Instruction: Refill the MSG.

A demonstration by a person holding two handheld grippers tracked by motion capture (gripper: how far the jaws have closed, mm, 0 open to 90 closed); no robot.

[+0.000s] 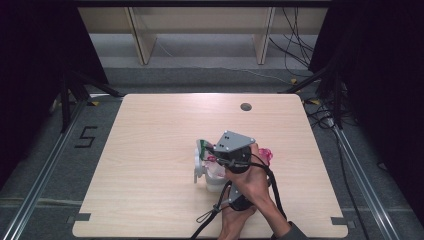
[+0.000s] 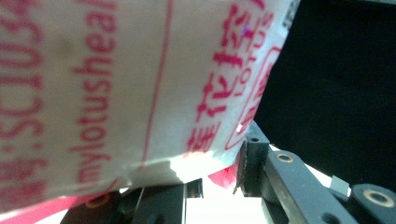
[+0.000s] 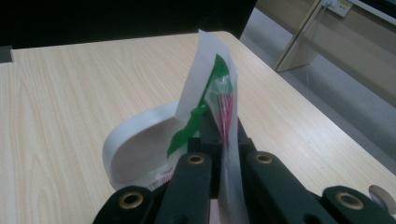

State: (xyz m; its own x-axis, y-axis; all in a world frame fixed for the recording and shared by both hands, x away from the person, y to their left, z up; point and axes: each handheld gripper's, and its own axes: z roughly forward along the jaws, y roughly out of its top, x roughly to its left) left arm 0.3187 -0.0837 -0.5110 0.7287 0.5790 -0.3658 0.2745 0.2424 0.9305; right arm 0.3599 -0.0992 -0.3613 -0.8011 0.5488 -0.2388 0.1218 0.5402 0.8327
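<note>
In the right gripper view my right gripper (image 3: 219, 133) is shut on a thin clear sachet (image 3: 217, 88) with green and red print, held upright just above a white round container (image 3: 135, 149). The high view has that gripper (image 1: 210, 155), under its grey plate, at the table's (image 1: 150, 150) middle, with the sachet's green tip (image 1: 201, 146) poking out to the left. My left gripper (image 1: 221, 182) comes in from below, beside the white container (image 1: 212, 177). In the left gripper view, its jaws (image 2: 194, 177) press on a white surface with red lettering (image 2: 116, 84).
A pink-printed piece of plastic (image 1: 267, 155) lies just right of the hands. A round cable hole (image 1: 245, 106) sits near the table's far edge, and shows again as the cable hole (image 3: 383, 198) at the lower right. Cables and stand legs lie on the floor beyond.
</note>
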